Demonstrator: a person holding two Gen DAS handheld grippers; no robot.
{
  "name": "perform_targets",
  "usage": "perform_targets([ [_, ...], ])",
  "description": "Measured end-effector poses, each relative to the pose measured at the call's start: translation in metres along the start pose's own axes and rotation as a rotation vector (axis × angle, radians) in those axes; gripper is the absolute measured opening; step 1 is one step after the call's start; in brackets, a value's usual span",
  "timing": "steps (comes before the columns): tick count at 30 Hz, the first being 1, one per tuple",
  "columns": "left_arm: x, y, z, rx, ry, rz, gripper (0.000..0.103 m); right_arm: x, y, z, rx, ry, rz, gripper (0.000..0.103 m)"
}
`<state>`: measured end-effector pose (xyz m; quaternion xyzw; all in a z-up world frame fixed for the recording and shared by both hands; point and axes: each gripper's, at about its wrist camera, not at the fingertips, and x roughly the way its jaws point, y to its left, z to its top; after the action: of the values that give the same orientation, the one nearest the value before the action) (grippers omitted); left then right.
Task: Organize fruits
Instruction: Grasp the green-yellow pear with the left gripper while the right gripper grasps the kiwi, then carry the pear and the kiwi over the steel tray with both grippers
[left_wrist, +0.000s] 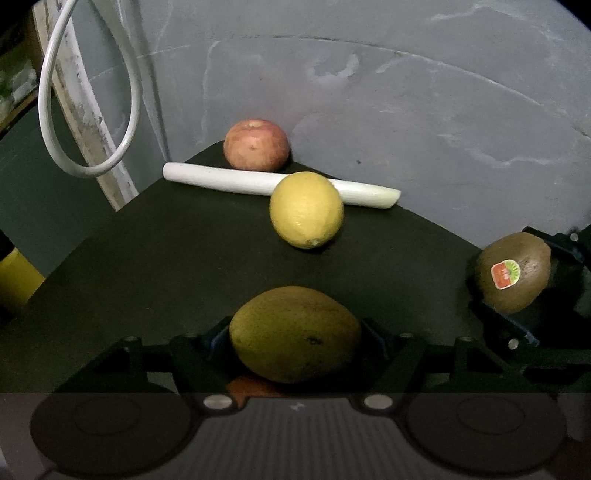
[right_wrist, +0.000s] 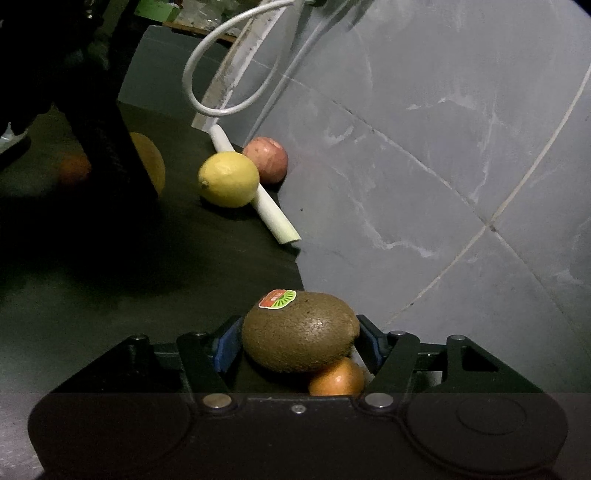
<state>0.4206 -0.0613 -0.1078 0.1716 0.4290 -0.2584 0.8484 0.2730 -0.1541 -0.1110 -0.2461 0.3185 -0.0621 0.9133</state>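
In the left wrist view an oval yellow-green mango (left_wrist: 294, 334) is clamped by the left gripper (left_wrist: 295, 343) at 6 o'clock on the dark mat (left_wrist: 166, 258), bare toward 9 o'clock, while in the right wrist view a fuzzy brown stickered kiwi (right_wrist: 300, 331) is clamped by the right gripper (right_wrist: 297, 341) at 6 o'clock near the mat's edge.

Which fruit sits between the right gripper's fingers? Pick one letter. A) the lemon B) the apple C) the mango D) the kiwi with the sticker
D: in the right wrist view the kiwi, sticker on top, fills the gap of the right gripper, while the lemon and the apple lie farther back on the dark mat, and the mango sits in the left gripper.
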Motion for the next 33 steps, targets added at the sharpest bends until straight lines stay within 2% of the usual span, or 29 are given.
perform_targets([
  [5,-0.015,-0.006,-0.005,-0.005,-0.011,-0.016,0.075,-0.018,0.004,0.001,0.001,-0.025,0.019,0.066],
  [10,-0.041,-0.004,-0.013,-0.076,-0.028,-0.065,0.075,-0.045,0.007,0.004,0.005,-0.049,0.034,0.066],
  [16,-0.076,0.003,-0.03,-0.108,-0.059,-0.082,0.075,-0.082,0.021,0.01,-0.025,-0.073,0.058,0.066],
  [21,-0.107,0.02,-0.052,-0.187,-0.06,-0.101,0.075,-0.109,0.044,0.021,-0.024,-0.081,0.098,0.066],
  [33,-0.169,0.067,-0.117,-0.295,-0.055,-0.057,0.075,-0.174,0.102,0.045,-0.019,-0.104,0.195,0.066],
])
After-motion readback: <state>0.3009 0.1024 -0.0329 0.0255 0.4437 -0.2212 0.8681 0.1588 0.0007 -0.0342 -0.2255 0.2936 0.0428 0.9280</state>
